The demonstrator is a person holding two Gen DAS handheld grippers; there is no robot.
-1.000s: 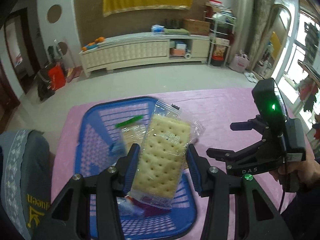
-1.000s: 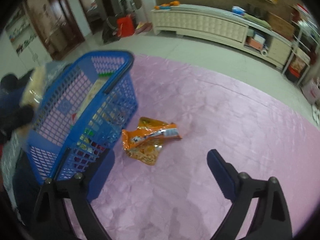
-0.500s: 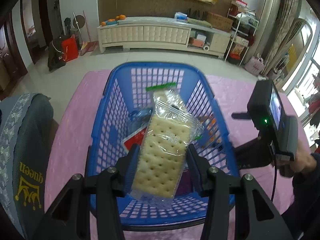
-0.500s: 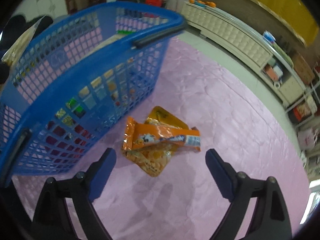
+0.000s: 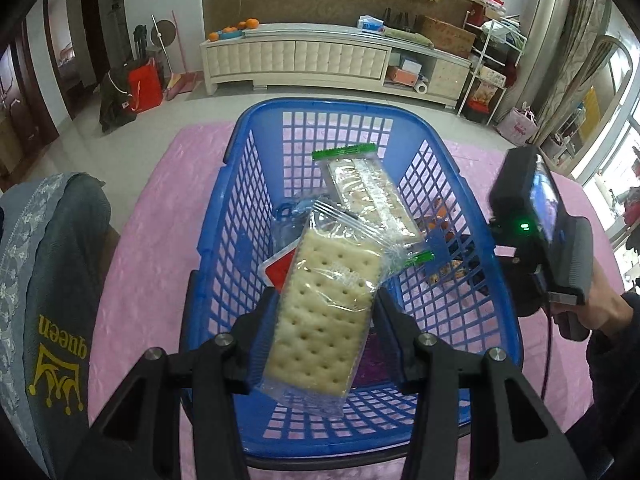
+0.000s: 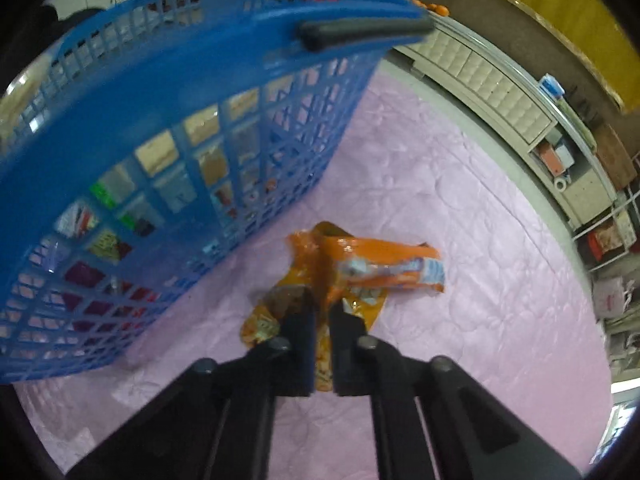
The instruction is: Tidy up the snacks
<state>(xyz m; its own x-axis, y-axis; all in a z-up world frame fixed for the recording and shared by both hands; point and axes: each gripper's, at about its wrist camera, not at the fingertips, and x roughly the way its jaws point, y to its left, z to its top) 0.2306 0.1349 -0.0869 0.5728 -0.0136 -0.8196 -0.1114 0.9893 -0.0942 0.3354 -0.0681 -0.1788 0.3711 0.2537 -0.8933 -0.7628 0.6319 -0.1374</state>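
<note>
My left gripper [image 5: 326, 300] is shut on a clear packet of square crackers [image 5: 320, 340], held upright over the near end of the blue plastic basket [image 5: 224, 184]. Inside the basket lie another cracker packet with a green strip [image 5: 368, 188] and several small wrappers. In the right wrist view, my right gripper [image 6: 322, 300] points down at the pink cloth beside the basket wall [image 6: 160, 60]. Its jaws are closing tight on the near end of a crumpled orange snack packet [image 6: 380, 264], and the pads press it. The rest of that packet still lies on the cloth.
The pink tablecloth [image 6: 440, 180] covers the table around the basket. A chair back with a grey cover [image 5: 48, 280] stands close at the left. The basket's black handle [image 6: 360, 30] lies along its rim. A hand [image 5: 604, 312] holds the right gripper's body at the basket's right side.
The right gripper sank onto the orange packet and went from wide open to shut on it. The left gripper carried the crackers over the basket and lower.
</note>
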